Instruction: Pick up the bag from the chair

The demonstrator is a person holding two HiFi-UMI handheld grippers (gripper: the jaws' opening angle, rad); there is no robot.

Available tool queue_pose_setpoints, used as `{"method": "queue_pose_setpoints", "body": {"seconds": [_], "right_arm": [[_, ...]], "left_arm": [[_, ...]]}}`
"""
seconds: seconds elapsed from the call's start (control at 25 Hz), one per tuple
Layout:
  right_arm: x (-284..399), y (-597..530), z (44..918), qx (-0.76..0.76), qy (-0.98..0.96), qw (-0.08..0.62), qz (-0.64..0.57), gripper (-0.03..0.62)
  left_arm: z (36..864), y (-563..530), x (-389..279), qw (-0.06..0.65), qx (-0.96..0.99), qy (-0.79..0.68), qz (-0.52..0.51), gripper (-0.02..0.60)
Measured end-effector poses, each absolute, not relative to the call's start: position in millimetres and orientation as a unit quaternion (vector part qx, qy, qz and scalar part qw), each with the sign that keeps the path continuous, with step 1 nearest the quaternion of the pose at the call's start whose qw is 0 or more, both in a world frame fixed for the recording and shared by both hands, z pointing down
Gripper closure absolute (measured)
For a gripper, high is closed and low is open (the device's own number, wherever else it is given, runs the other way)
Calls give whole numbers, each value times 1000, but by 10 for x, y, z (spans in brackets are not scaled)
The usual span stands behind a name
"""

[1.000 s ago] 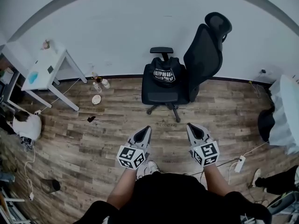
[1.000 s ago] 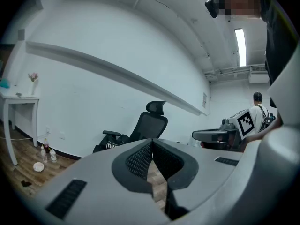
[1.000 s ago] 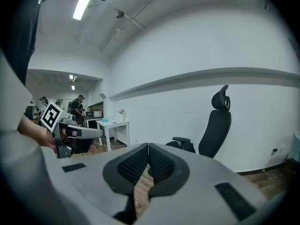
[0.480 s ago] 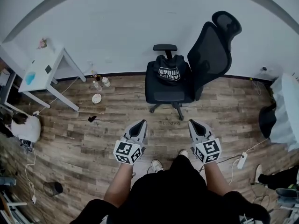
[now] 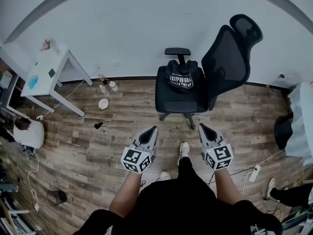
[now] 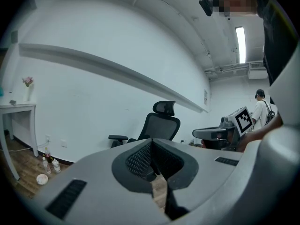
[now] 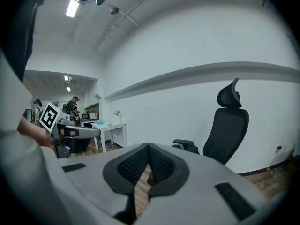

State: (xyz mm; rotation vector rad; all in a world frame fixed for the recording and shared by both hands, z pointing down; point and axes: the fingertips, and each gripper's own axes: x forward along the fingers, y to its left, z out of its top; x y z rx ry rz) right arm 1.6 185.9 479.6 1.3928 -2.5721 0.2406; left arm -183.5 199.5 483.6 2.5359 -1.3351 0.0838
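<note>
Left gripper: the left gripper (image 5: 153,129) is held low in front of the person with its jaws pressed together and nothing between them. The left gripper view shows the ribbed pads meeting at the tip (image 6: 151,143).
Right gripper: the right gripper (image 5: 201,127) is likewise closed and empty, its pads meeting in the right gripper view (image 7: 148,146). It is carried level with the left one, with a shoe (image 5: 184,150) stepping between the two.
Heading: both noses point across the wood floor (image 5: 122,111) toward the wall.
Bag: the black bag (image 5: 183,77) with white print sits upright on the seat of the chair (image 5: 171,100). It is just in front of the far armrest, with its printed face turned toward the person.
Chair: it stands side-on, the tall backrest (image 5: 230,62) to the right of the bag and the near edge of the seat open.
Key relation: the bag lies straight ahead and well apart from both tips, roughly on the line between them and a little toward the right one. Its broad side runs left to right.
Judgement: the right hand looks slightly nearer, but neither can reach yet. The jaws must open before any grasp at the bag's top.
</note>
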Motion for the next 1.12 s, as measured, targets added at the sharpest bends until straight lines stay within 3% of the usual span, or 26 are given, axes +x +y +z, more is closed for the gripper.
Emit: {"method": "queue_pose_setpoints", "body": {"seconds": [0.76,1.12], "right_arm": [[221,352,5035,444,-882,112,112,572],[303,-238,5180,415,-893,129,116,572]], "left_arm": [[5078,621,-1430,175,870,-459,50,558],[5064,106,-1220,154,869,-461,86,559]]}}
